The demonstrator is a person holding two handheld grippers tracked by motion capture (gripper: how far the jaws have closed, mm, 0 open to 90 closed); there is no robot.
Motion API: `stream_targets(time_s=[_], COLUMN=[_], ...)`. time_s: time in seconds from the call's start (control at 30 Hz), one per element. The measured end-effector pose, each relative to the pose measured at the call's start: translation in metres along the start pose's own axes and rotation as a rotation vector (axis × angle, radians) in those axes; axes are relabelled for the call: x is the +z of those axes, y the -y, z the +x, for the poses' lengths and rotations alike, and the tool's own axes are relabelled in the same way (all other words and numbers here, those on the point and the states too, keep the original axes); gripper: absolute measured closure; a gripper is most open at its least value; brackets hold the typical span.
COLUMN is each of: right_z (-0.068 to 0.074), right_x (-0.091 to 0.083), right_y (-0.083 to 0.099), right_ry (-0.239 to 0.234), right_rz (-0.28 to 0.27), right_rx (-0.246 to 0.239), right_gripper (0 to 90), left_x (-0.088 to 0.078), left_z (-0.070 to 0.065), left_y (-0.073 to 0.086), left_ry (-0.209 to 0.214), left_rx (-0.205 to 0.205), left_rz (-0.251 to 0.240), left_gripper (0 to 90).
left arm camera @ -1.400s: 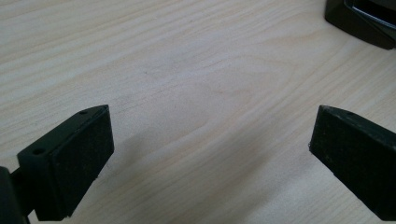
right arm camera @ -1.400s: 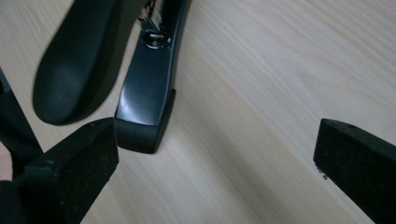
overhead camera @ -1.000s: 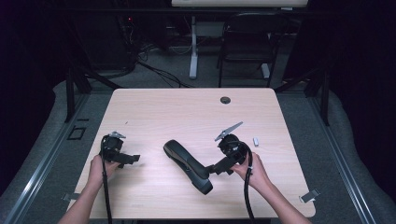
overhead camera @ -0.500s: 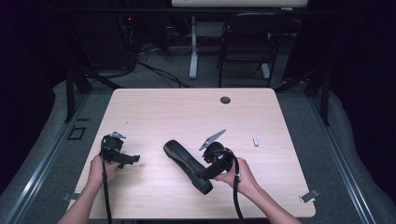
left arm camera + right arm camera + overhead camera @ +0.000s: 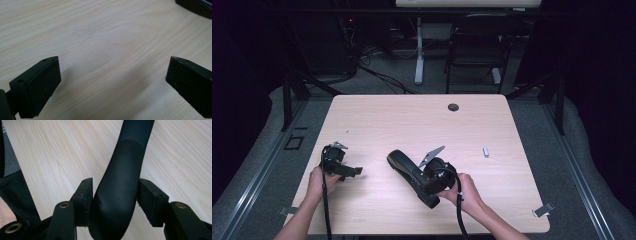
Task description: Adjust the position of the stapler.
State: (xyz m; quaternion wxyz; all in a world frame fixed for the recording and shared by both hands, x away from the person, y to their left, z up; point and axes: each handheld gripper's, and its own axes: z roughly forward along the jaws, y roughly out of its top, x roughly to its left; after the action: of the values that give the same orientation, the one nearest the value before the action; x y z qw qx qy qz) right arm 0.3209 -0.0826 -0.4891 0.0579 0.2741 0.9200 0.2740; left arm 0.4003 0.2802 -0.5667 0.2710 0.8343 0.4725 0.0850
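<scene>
A black curved handset-shaped object [image 5: 412, 176] is seen lying on the light wooden table [image 5: 412, 120], in the near middle of it, running from far left to near right; its near end is gripped by the right gripper [image 5: 430, 186], which is held in the right hand [image 5: 464, 192] at the near right. In the right gripper view the matte black body [image 5: 122, 192] is set between the two jaws; the jaws have just been closing, and both pads [image 5: 86, 195] are pressed against its sides, the left one flush, the right one touching along its inner edge. The left gripper [image 5: 349, 171] is held in the left hand [image 5: 318, 181] at the near left, well apart from the object; in the left gripper view its jaws are spread wide over bare wood, with nothing between them, and a corner of the black object [image 5: 193, 6] is seen at the far right. A small pale piece [image 5: 486, 151] is lying to the right of the object, apart from it; a dark round grommet [image 5: 453, 107] is set in the table near its far edge.
</scene>
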Motion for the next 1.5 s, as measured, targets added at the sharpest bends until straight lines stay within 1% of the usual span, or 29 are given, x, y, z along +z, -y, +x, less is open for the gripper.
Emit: stream_targets(time_s=[0.17, 0.2, 0.27, 0.33, 0.37, 0.43, 0.47, 0.6, 0.7, 0.73, 0.77, 0.8, 0.87, 0.9, 1.0, 1.03, 1.07, 1.17, 1.23, 1.27, 1.37, 1.4, 1.5], right_z=[0.0, -0.001, -0.004, -0.005, -0.008, -0.013, -0.013, -0.02, -0.026, -0.028, -0.029, -0.031, -0.032, -0.032, -0.032, -0.032, -0.032, -0.03, -0.029, -0.029, -0.026, -0.025, -0.026], right_x=[-0.001, -0.002, -0.004, -0.004, -0.006, -0.007, -0.007, -0.01, -0.011, -0.012, -0.012, -0.013, -0.012, -0.013, -0.012, -0.011, -0.011, -0.006, -0.005, -0.002, 0.003, 0.005, 0.004], right_y=[0.0, 0.001, 0.001, 0.002, 0.002, 0.005, 0.005, 0.006, 0.007, 0.007, 0.008, 0.008, 0.008, 0.007, 0.007, 0.007, 0.007, 0.005, 0.003, 0.002, -0.002, -0.003, -0.002], right_ry=[0.013, 0.02, 0.031, 0.033, 0.037, 0.032, 0.032, 0.035, 0.036, 0.036, 0.037, 0.035, 0.033, 0.033, 0.032, 0.03, 0.03, 0.052, 0.057, 0.061, 0.086, 0.091, 0.086], right_rz=[0.011, 0.007, 0.02, 0.019, 0.028, 0.026, 0.026, 0.044, 0.045, 0.055, 0.045, 0.055, 0.049, 0.061, 0.054, 0.034, 0.034, 0.011, 0.012, 0.003, 0.012, 0.003, 0.004], right_rx=[-0.014, -0.009, -0.021, -0.021, -0.03, -0.022, -0.022, -0.028, -0.022, -0.029, -0.024, -0.03, -0.026, -0.037, -0.036, -0.018, -0.018, -0.019, -0.021, -0.015, -0.026, -0.022, -0.034], right_gripper=[48.5, 49.6, 50.7, 51.3, 52.0, 53.3, 53.3, 54.7, 55.4, 55.6, 55.7, 55.7, 55.7, 55.4, 55.3, 55.2, 55.2, 55.1, 55.2, 55.3, 56.1, 56.7, 57.1], left_x=[0.0, 0.0, 0.0, 0.0, 0.0, 0.0, 0.0, 0.0, 0.0, 0.0, 0.0, -0.001, -0.001, -0.001, 0.0, 0.0, 0.0, 0.001, 0.001, 0.001, 0.001, 0.001, 0.001], left_z=[0.0, 0.0, 0.0, 0.0, 0.0, 0.0, 0.0, 0.0, 0.0, 0.001, 0.001, 0.001, 0.001, 0.001, 0.0, 0.0, 0.0, -0.001, -0.001, -0.001, 0.0, 0.0, 0.001], left_y=[0.0, 0.0, 0.0, 0.0, 0.0, 0.0, 0.0, 0.0, 0.0, 0.0, 0.0, 0.0, 0.0, 0.0, 0.001, 0.0, 0.0, 0.0, 0.0, 0.0, 0.001, 0.001, 0.001], left_ry=[0.001, 0.002, 0.002, 0.001, 0.001, 0.0, 0.0, 0.001, 0.001, 0.001, 0.0, 0.001, -0.001, -0.003, -0.006, -0.009, -0.009, -0.012, -0.012, -0.013, -0.011, -0.009, -0.007], left_rx=[-0.005, -0.006, -0.004, -0.003, 0.0, 0.0, 0.001, -0.001, 0.0, 0.003, 0.004, 0.003, 0.003, 0.002, -0.006, -0.002, -0.002, 0.002, 0.002, -0.003, -0.006, -0.004, -0.008], left_rz=[-0.002, -0.002, 0.002, 0.001, 0.001, 0.0, 0.001, 0.001, 0.003, 0.003, 0.002, 0.003, 0.003, 0.002, 0.001, 0.005, 0.005, 0.005, 0.005, 0.001, 0.002, 0.004, 0.005], left_gripper=[0.0, 0.0, 0.0, 0.0, 0.0, 0.0, 0.0, 0.0, 0.0, 0.0, 0.0, 0.0, 0.0, 0.0, 0.0, 0.0, 0.0, 0.0, 0.0, 0.0, 0.0, 0.0, 0.0])
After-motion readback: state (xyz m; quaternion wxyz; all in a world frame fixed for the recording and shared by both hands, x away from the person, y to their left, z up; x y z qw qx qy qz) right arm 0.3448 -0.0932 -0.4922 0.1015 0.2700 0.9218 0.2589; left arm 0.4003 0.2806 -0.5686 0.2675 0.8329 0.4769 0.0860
